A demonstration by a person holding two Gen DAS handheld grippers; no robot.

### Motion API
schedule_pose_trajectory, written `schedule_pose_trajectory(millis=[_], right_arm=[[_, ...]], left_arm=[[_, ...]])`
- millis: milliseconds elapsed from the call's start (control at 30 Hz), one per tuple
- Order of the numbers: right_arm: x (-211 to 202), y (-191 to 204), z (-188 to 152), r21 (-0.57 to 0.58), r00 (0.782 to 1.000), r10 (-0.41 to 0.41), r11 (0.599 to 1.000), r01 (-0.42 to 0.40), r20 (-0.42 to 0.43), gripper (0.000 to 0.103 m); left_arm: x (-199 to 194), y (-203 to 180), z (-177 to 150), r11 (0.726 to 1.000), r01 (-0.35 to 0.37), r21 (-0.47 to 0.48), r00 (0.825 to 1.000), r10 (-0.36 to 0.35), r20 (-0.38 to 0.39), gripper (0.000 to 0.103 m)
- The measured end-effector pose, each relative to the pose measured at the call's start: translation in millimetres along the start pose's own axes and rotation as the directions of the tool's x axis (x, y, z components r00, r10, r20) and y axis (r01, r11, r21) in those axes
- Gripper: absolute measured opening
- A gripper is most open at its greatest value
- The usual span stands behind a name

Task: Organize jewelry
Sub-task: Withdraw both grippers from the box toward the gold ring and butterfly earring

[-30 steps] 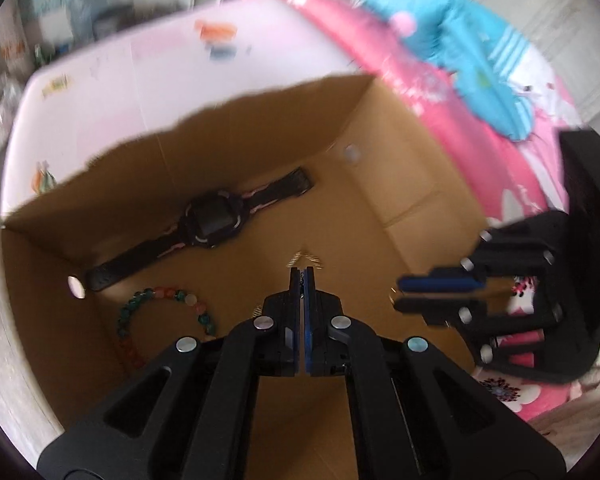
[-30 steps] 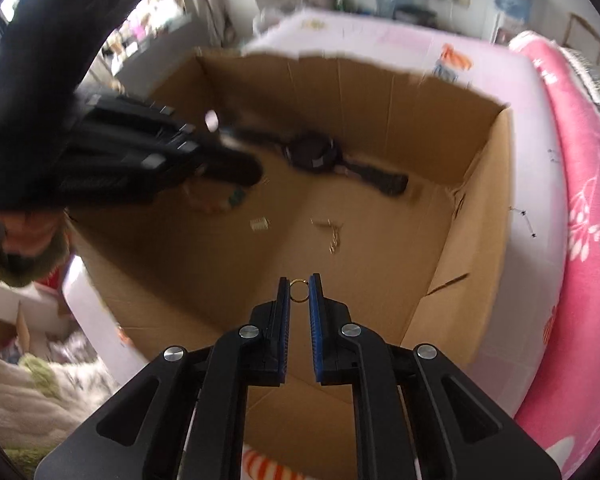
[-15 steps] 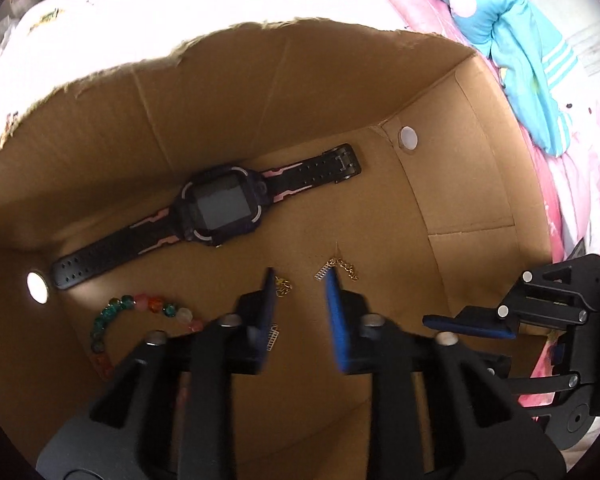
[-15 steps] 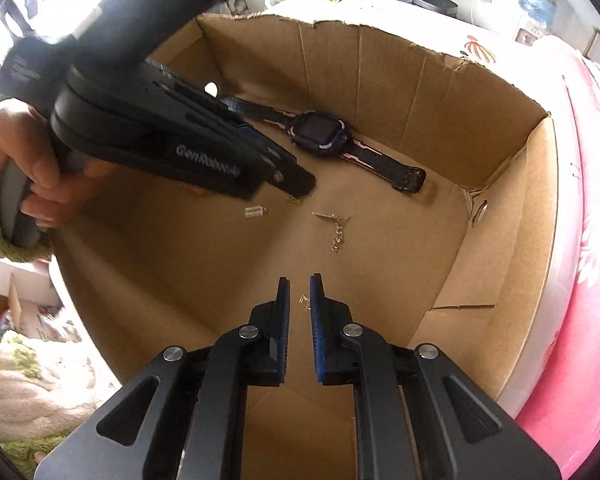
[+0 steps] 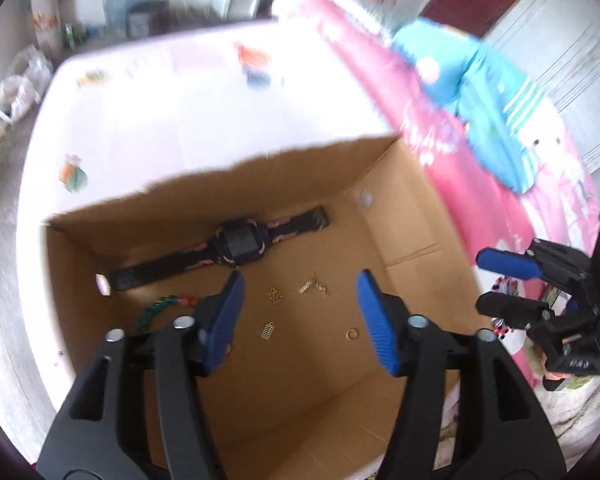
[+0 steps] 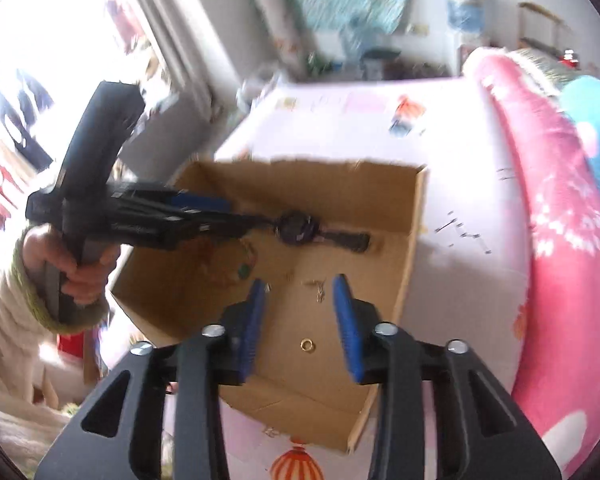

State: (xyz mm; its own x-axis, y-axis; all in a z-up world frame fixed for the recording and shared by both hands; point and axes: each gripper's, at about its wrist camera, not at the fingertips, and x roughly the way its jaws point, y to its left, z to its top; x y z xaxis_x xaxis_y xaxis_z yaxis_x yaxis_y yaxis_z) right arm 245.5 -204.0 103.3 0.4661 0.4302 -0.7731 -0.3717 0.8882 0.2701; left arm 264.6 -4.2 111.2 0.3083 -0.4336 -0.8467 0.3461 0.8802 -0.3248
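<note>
An open cardboard box [image 5: 404,216] [image 6: 412,240] sits on a bed. On its floor lie a black and pink watch [image 5: 236,242] [image 6: 296,228], a bead bracelet [image 5: 160,308], several small gold pieces [image 5: 276,294] and a gold ring [image 5: 351,334] [image 6: 307,345]. My left gripper [image 5: 300,316] is open and empty, raised above the box floor. My right gripper [image 6: 299,312] is open and empty above the box's near edge, with the ring below it. The right gripper also shows in the left wrist view [image 5: 504,284], the left one in the right wrist view [image 6: 204,210].
The box stands on a white patterned sheet [image 5: 172,112]. A pink quilt [image 5: 460,168] [image 6: 560,240] and a blue garment [image 5: 484,92] lie to the right. Room clutter and a window show behind.
Both grippers have opened wide and lifted up out of the box. The gold ring that the right gripper held now lies on the box floor. The left gripper's small gold piece lies there too.
</note>
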Motion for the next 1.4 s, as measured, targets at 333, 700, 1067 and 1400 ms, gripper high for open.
schedule_pose_trajectory(millis=[333,700,1067,1400], right_arm=[[-58,12,-81,0.123,0.957,-0.176,0.981,0.151,0.229,0.075],[-32,21,-147,0.171,0.935,-0.343,0.93,0.325,0.092,0.088],[12,33,-167,0.07,0.834,-0.551,0.831,0.552,-0.031,0.095],[6,32,-171,0.056,0.858,-0.513,0.858,0.51,0.038,0.096]], left_arm=[[-116,-14,-83,0.999,-0.015,0.046,0.933,-0.002,0.359,0.09],[-83,-7,-180,0.993,-0.04,-0.107,0.948,0.072,0.31,0.092],[-29,-12,-206,0.982,-0.175,-0.066,0.962,0.185,0.2,0.092],[-1,-29,-219,0.974,-0.226,0.024,0.961,0.219,0.169,0.092]])
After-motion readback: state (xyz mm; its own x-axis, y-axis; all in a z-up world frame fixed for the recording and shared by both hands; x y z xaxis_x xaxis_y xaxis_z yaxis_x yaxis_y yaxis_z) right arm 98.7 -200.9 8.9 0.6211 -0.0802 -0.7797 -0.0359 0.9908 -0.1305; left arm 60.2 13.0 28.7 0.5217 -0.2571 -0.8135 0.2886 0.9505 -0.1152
